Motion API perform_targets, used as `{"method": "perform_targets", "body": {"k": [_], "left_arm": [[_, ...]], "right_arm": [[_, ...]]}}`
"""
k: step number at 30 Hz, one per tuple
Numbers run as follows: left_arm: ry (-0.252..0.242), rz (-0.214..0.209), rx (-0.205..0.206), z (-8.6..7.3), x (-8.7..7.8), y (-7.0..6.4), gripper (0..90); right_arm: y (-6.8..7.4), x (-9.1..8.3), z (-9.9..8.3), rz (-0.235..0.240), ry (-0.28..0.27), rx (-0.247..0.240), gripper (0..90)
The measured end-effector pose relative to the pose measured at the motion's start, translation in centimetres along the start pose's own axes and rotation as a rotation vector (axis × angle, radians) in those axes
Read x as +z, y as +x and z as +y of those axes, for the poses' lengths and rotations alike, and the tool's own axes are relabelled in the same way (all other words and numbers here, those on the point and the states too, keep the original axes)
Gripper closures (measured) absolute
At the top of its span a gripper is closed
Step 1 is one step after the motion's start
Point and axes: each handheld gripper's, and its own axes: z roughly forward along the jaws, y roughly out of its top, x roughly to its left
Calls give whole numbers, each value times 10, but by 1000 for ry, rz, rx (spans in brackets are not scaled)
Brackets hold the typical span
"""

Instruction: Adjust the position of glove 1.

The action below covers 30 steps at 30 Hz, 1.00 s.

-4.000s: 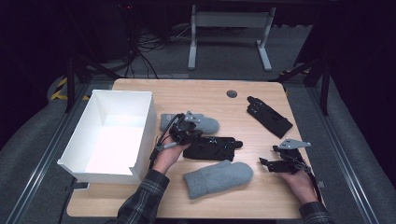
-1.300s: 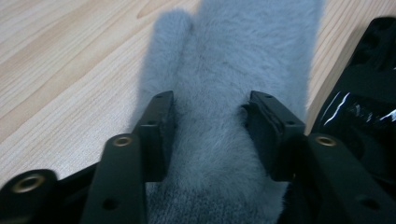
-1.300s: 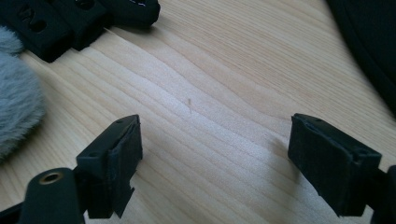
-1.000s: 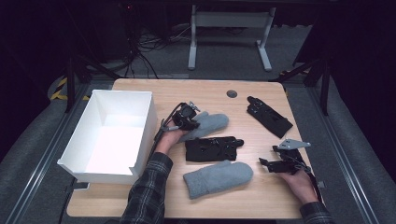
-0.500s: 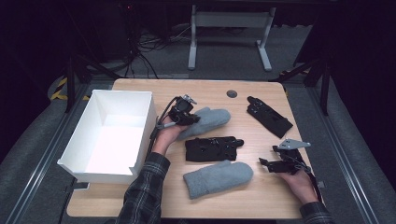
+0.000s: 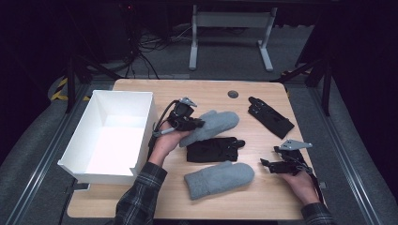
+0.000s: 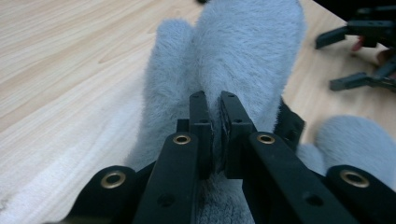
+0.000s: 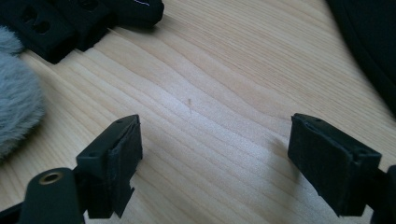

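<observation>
My left gripper [image 6: 196, 124] is shut on the cuff end of a fuzzy grey mitten [image 6: 213, 123], held just above the table beside the white box [image 6: 84, 161]. In the left gripper view the two jaws pinch the grey mitten [image 7: 243, 60] between them. A second grey mitten [image 6: 219, 178] lies flat near the front edge. One black glove [image 6: 213, 148] lies between the two mittens, and another black glove [image 6: 271, 116] lies at the back right. My right gripper [image 6: 266, 162] rests open on the table at the right, its jaws wide apart over bare wood [image 8: 210, 112].
The white box is open-topped and stands at the table's left side with nothing in it. A round dark grommet [image 6: 233, 94] sits in the tabletop at the back. A desk frame and cables stand on the floor beyond the table.
My left gripper took hold of the back grey mitten and has lifted and dragged it toward the back left, off the black glove. The right gripper has not moved.
</observation>
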Motion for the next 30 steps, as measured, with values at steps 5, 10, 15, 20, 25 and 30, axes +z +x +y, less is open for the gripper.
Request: {"method": "perform_targets", "body": {"k": [5,10,15,20,25,30], "left_arm": [[-6,-18,12,-5,-9,-19,860],[-10,-48,25,-11,-14,-34,860],[11,-79,48,-20,-15,-57,860],[35,-112,51,-29,-10,-73,860],[66,-115,51,-38,-4,-84,860],[94,-130,37,-49,4,-91,860]], "right_arm": [[0,0,0,0,0,0,183],[0,0,0,0,0,0,184],[0,0,0,-4,1,-1,183],[0,0,0,-5,1,-1,182],[0,0,0,-6,1,-1,181],[0,0,0,-6,1,-1,181]]}}
